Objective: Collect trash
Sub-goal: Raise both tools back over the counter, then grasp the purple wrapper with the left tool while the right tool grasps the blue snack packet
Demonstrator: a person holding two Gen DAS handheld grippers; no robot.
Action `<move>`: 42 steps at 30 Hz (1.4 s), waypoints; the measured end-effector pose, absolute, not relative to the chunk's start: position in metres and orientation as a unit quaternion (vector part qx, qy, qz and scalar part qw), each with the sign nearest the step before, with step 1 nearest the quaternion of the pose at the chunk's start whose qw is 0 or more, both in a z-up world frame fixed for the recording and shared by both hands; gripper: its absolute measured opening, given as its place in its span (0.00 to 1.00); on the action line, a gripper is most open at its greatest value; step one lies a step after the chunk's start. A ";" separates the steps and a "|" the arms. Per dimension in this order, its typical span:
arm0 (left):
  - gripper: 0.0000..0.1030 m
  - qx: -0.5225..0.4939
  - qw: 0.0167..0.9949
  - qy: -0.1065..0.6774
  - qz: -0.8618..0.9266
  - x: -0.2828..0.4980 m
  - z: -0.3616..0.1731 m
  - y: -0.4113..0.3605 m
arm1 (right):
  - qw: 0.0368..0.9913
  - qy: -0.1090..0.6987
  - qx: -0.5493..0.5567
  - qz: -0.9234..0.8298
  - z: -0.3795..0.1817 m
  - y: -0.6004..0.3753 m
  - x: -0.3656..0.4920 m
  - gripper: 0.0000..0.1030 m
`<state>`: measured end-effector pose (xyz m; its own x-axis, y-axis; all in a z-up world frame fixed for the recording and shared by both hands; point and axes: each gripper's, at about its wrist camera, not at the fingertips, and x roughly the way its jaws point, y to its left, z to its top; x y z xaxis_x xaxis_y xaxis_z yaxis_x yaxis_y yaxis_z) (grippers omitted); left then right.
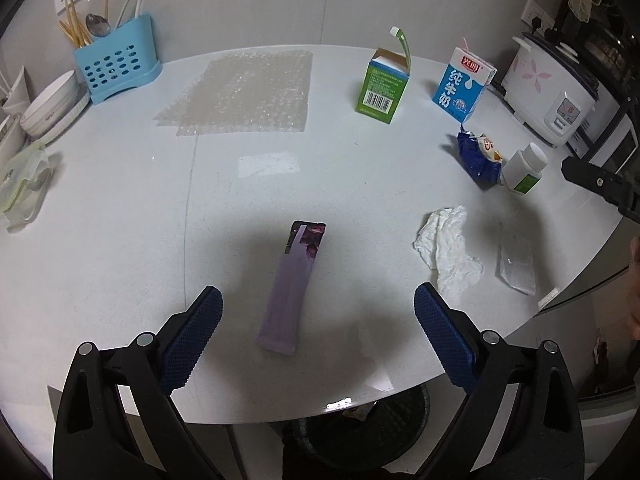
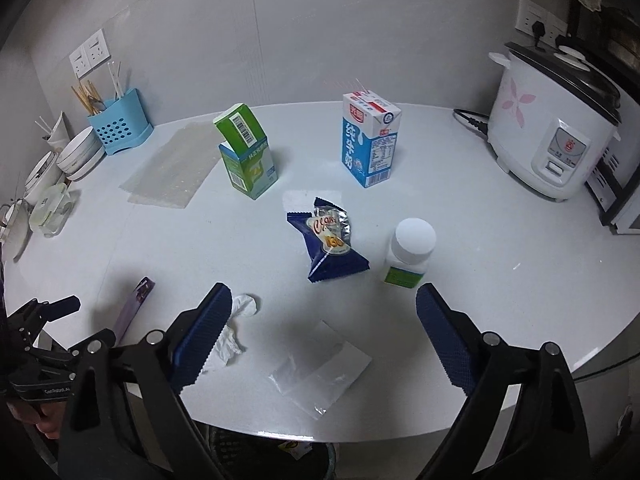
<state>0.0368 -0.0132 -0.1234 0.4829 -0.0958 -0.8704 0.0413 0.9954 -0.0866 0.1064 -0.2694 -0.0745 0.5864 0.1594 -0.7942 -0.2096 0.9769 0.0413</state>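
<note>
Surface (image 1: 120, 208): white, rounded front edge. On it: purple sachet (image 1: 290, 286), crumpled tissue (image 1: 448, 248), clear plastic wrapper (image 2: 320, 372), blue snack packet (image 2: 330, 240), white pill bottle (image 2: 410, 252), green carton (image 1: 382, 84), milk carton (image 2: 370, 140), bubble wrap (image 1: 244, 92), blue cutlery holder (image 1: 116, 68), stacked bowls (image 1: 52, 104), rice cooker (image 2: 556, 132).

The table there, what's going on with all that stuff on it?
A person is clearing trash off a white table with two hand-held grippers. Both are open and empty. The left hand-held gripper hovers over a purple sachet; the right hand-held gripper hangs above a clear plastic wrapper, beside a crumpled tissue. A dark bin sits below the table edge.
</note>
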 end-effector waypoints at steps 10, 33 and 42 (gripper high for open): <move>0.86 -0.020 0.841 0.538 -0.046 0.063 -0.141 -0.004 | 0.853 0.511 -0.040 0.101 -0.102 -0.245 0.179 0.74; 0.36 0.007 0.804 0.595 -0.022 0.080 -0.163 -0.011 | 0.790 0.609 -0.013 0.064 -0.160 -0.237 0.229 0.42; 0.13 -0.016 0.801 0.598 -0.019 0.081 -0.161 -0.008 | 0.791 0.608 -0.001 0.062 -0.167 -0.246 0.228 0.19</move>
